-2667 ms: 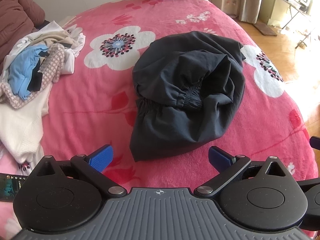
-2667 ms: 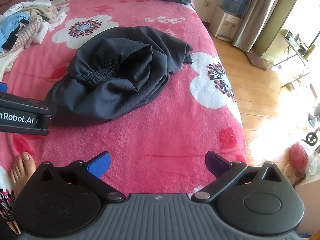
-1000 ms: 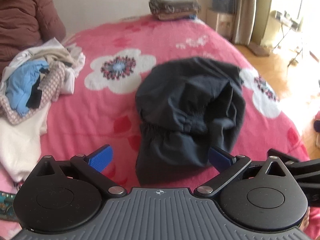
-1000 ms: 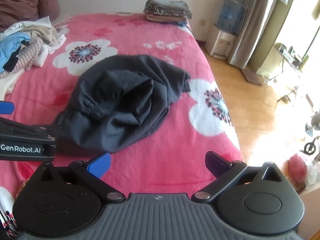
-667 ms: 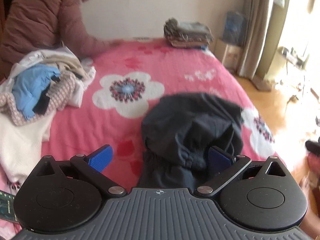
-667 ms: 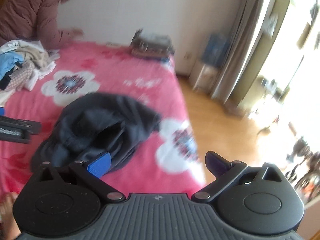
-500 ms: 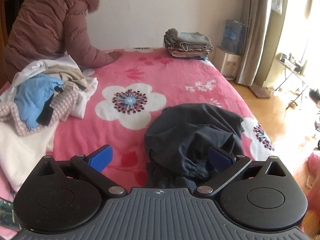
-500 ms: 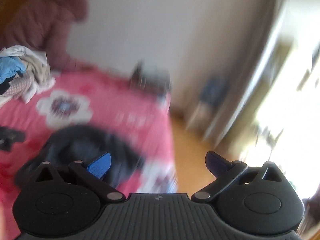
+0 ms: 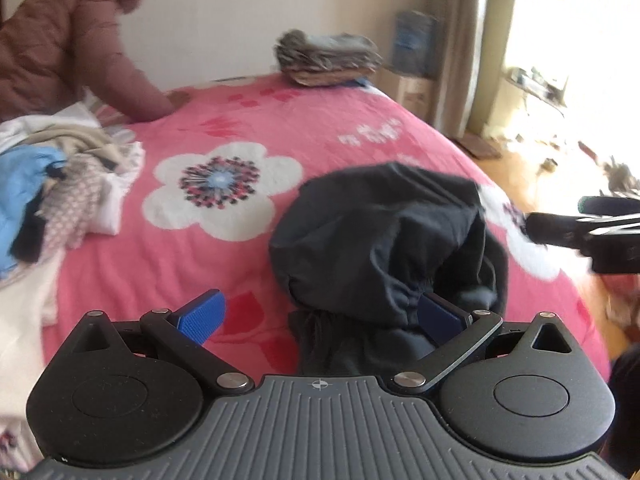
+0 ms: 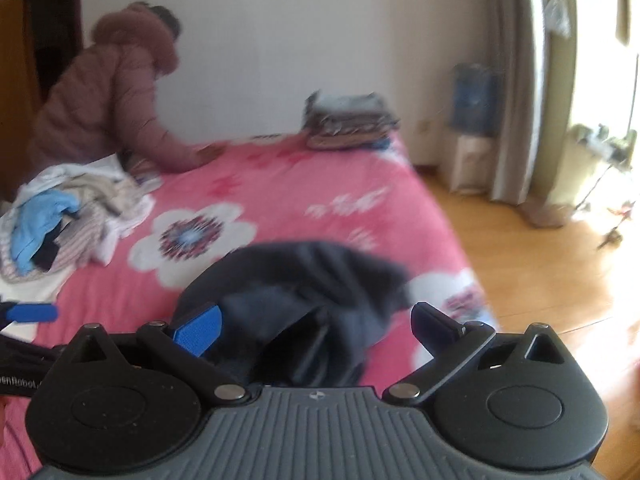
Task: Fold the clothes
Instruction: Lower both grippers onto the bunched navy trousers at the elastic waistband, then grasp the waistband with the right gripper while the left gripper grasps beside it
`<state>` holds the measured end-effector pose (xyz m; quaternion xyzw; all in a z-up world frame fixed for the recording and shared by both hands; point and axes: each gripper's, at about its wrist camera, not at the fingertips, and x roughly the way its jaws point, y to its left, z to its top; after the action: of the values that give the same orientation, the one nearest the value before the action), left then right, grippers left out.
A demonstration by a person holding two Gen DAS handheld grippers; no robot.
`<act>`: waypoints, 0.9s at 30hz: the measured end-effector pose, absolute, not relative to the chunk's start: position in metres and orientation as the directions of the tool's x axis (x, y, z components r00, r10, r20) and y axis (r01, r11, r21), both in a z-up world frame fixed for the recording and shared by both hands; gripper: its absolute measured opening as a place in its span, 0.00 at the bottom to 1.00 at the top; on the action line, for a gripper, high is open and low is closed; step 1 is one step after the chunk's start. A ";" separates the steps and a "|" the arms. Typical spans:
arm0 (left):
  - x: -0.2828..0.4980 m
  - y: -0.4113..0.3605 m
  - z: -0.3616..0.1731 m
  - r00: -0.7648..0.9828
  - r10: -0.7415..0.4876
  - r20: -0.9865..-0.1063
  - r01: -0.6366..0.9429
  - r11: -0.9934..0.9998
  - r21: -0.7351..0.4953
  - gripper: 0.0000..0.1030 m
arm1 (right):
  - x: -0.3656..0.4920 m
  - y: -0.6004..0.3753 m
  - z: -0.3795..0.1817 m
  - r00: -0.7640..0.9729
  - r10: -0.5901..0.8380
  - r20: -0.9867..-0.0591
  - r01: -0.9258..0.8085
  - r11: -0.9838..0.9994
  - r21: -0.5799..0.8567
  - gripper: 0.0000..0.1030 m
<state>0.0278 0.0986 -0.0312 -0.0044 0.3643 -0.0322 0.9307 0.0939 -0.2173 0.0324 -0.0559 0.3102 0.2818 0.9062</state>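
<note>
A crumpled black garment point(image 9: 384, 248) with an elastic waistband lies in a heap on the pink flowered bed point(image 9: 248, 128); it also shows, blurred, in the right wrist view as the black garment point(image 10: 296, 284). My left gripper point(image 9: 320, 312) hovers open above its near edge, nothing between the blue pads. My right gripper point(image 10: 316, 328) is open too, held above the garment's near side. The right gripper's body shows at the right edge of the left wrist view.
A pile of unfolded clothes point(image 9: 48, 184) sits at the bed's left. A stack of folded clothes point(image 9: 328, 56) rests at the far corner. A person in a brown padded coat point(image 10: 112, 96) leans on the bed's far side. Wooden floor point(image 10: 540, 272) lies to the right.
Both grippers have risen and tilted up from the bed, so the wall and the person come into view. The garment lies as before. Both stay open.
</note>
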 end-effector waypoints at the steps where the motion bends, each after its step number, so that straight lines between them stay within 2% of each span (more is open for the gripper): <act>1: 0.030 0.098 -0.035 0.730 -0.077 -0.679 0.083 0.996 -0.023 1.00 | 0.095 -0.212 0.023 0.641 0.488 -0.592 -0.568 0.821 0.062 0.99; 4: 0.029 0.093 -0.037 0.764 -0.114 -0.635 0.172 0.985 0.030 1.00 | 0.099 -0.200 0.009 0.637 0.510 -0.578 -0.605 0.796 0.035 0.91; 6: 0.030 0.090 -0.039 0.771 -0.143 -0.620 0.217 0.975 0.046 0.99 | 0.105 -0.198 0.005 0.602 0.542 -0.587 -0.627 0.776 0.073 0.79; 11: 0.033 0.083 -0.054 0.747 -0.232 -0.622 0.345 0.936 0.065 0.96 | 0.124 -0.195 -0.007 0.447 0.637 -0.628 -0.639 0.719 0.274 0.72; 14: 0.037 0.082 -0.064 0.712 -0.266 -0.650 0.381 0.924 0.039 0.86 | 0.135 -0.192 -0.016 0.367 0.659 -0.656 -0.610 0.703 0.366 0.64; 15: 0.039 0.083 -0.067 0.701 -0.276 -0.657 0.383 0.923 0.021 0.80 | 0.139 -0.190 -0.021 0.336 0.669 -0.663 -0.597 0.696 0.399 0.60; 17: 0.043 0.085 -0.072 0.683 -0.290 -0.671 0.384 0.923 -0.008 0.71 | 0.146 -0.185 -0.030 0.281 0.675 -0.682 -0.567 0.690 0.450 0.58; 19: 0.045 0.087 -0.076 0.675 -0.286 -0.681 0.378 0.926 -0.014 0.55 | 0.151 -0.180 -0.039 0.255 0.666 -0.701 -0.538 0.700 0.469 0.58; 23: 0.042 0.087 -0.078 0.690 -0.261 -0.675 0.376 0.926 0.026 0.48 | 0.162 -0.174 -0.060 0.233 0.646 -0.727 -0.461 0.731 0.502 0.57; 27: 0.027 0.080 -0.076 0.721 -0.227 -0.655 0.384 0.917 0.105 0.48 | 0.173 -0.179 -0.078 0.190 0.669 -0.718 -0.320 0.734 0.599 0.56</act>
<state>0.0275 0.0796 -0.0763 0.1173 0.3345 -0.1659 0.9202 0.1733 -0.1786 -0.0780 0.1601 0.5456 0.3277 0.7545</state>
